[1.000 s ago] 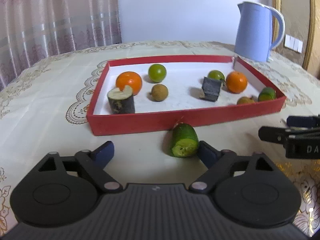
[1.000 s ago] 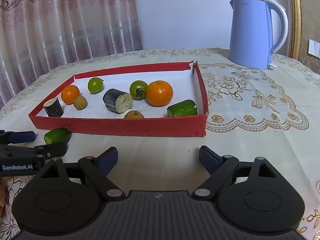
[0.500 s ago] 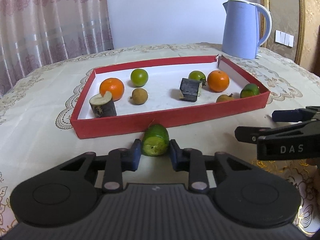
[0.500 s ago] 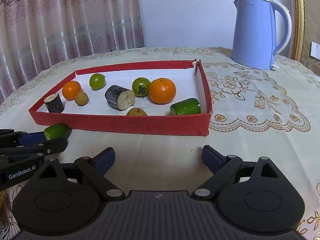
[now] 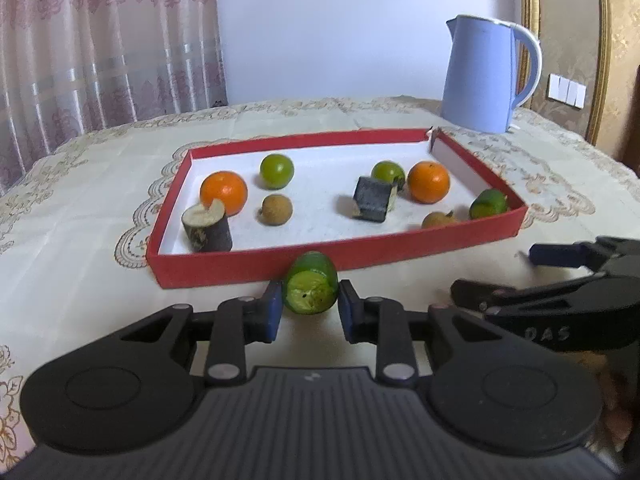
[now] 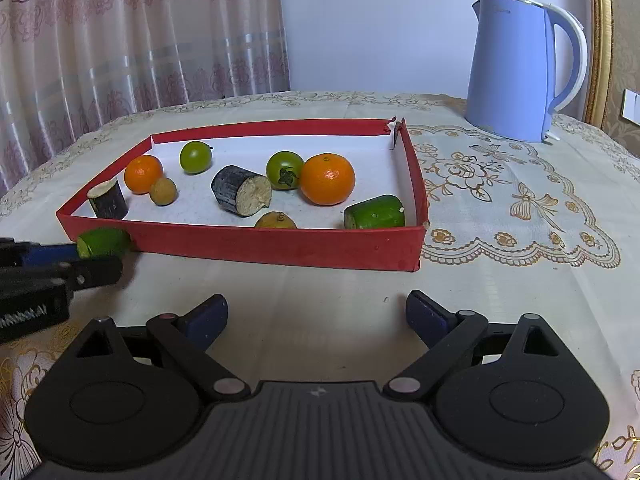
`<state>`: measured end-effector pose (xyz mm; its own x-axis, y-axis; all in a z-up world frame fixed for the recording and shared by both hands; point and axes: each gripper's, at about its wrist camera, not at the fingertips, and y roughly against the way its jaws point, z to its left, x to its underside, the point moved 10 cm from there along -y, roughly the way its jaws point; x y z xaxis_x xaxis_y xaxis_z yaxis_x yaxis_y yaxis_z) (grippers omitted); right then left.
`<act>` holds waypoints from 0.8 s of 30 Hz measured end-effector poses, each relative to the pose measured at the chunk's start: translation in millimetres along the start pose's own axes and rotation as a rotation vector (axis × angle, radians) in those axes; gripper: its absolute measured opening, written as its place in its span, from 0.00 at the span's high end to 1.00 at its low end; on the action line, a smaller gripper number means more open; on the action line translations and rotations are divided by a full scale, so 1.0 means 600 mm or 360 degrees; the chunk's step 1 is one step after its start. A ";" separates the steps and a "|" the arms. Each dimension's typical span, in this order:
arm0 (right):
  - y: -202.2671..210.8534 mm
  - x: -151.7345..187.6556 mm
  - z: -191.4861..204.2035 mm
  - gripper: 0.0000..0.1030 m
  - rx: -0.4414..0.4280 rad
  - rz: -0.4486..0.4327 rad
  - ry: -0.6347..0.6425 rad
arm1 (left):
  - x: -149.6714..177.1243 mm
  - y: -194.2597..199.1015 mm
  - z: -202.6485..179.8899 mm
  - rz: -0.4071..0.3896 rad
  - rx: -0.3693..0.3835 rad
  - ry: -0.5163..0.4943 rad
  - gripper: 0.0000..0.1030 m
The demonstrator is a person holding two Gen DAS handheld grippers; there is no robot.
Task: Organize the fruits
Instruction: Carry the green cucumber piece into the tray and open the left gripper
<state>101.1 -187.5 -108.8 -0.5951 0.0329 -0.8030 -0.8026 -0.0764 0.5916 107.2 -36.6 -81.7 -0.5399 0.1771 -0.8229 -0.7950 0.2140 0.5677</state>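
Left claw (image 5: 309,307) now clamped on cucumber piece (image 5: 310,289), wide apart a second ago. Right claw (image 6: 316,318) spread, empty. Eight pieces already boxed in red tray (image 5: 328,255); last piece still outside.

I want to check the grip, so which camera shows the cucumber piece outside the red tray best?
The left wrist view: the cucumber piece sits centred between the left gripper pads, cut face toward the camera. The right wrist view shows it small at the left edge, partly hidden.
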 end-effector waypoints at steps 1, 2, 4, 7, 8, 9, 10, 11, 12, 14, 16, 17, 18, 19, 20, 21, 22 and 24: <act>0.000 0.000 0.000 0.06 0.0000 0.0000 0.0000 | -0.004 0.003 0.000 -0.0011 0.0003 0.0000 0.74; 0.000 0.000 0.000 0.06 0.0000 0.0000 0.0000 | -0.009 0.006 -0.001 -0.0022 0.0006 -0.0002 0.74; 0.000 0.000 0.000 0.06 0.0001 0.0000 0.0001 | -0.017 0.010 0.000 -0.0039 0.0009 -0.0004 0.74; 0.000 0.000 0.000 0.06 0.0001 0.0000 0.0001 | -0.030 0.011 0.003 -0.0053 0.0023 0.0013 0.74; 0.000 0.000 0.000 0.06 0.0001 0.0000 0.0001 | -0.035 0.011 0.004 -0.0059 0.0027 0.0016 0.74; 0.000 0.000 0.001 0.06 0.0001 0.0000 0.0001 | -0.040 0.011 0.004 -0.0066 0.0029 0.0016 0.74; 0.000 0.000 0.001 0.06 0.0001 0.0000 0.0001 | -0.044 0.011 0.004 -0.0073 0.0029 0.0012 0.74; 0.000 0.000 0.001 0.06 0.0002 0.0000 0.0002 | -0.049 0.009 0.004 -0.0079 0.0030 0.0011 0.74; 0.000 0.001 0.001 0.06 0.0003 0.0001 0.0004 | -0.054 0.007 0.004 -0.0086 0.0033 0.0009 0.74; -0.001 0.001 0.000 0.06 0.0004 0.0002 0.0006 | -0.062 0.002 0.008 -0.0096 0.0027 0.0019 0.75; -0.001 0.001 0.000 0.06 0.0005 -0.0001 0.0006 | -0.071 -0.004 0.018 -0.0103 0.0013 0.0038 0.75; -0.001 0.001 0.000 0.06 0.0005 -0.0001 0.0006 | -0.074 -0.008 0.023 -0.0108 0.0006 0.0046 0.75; -0.001 0.001 0.001 0.06 0.0005 -0.0001 0.0007 | -0.078 -0.013 0.032 -0.0109 -0.0004 0.0059 0.75; -0.001 0.001 0.001 0.06 0.0006 -0.0001 0.0008 | -0.080 -0.020 0.041 -0.0100 -0.0013 0.0080 0.75; -0.001 0.002 0.001 0.06 0.0008 0.0001 0.0011 | -0.081 -0.026 0.050 -0.0087 -0.0018 0.0100 0.75; -0.002 0.002 0.001 0.06 0.0010 0.0002 0.0014 | -0.082 -0.034 0.058 -0.0073 -0.0023 0.0119 0.75; -0.002 0.002 0.001 0.06 0.0013 0.0003 0.0018 | -0.083 -0.044 0.067 -0.0054 -0.0031 0.0138 0.75; -0.002 0.003 0.002 0.06 0.0018 0.0006 0.0026 | -0.082 -0.059 0.076 -0.0024 -0.0030 0.0150 0.75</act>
<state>101.1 -186.4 -110.9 -0.5973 0.0164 -0.8019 -0.8009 -0.0654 0.5952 174.7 -9.5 -60.0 -0.5508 0.0826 -0.8305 -0.8078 0.1977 0.5554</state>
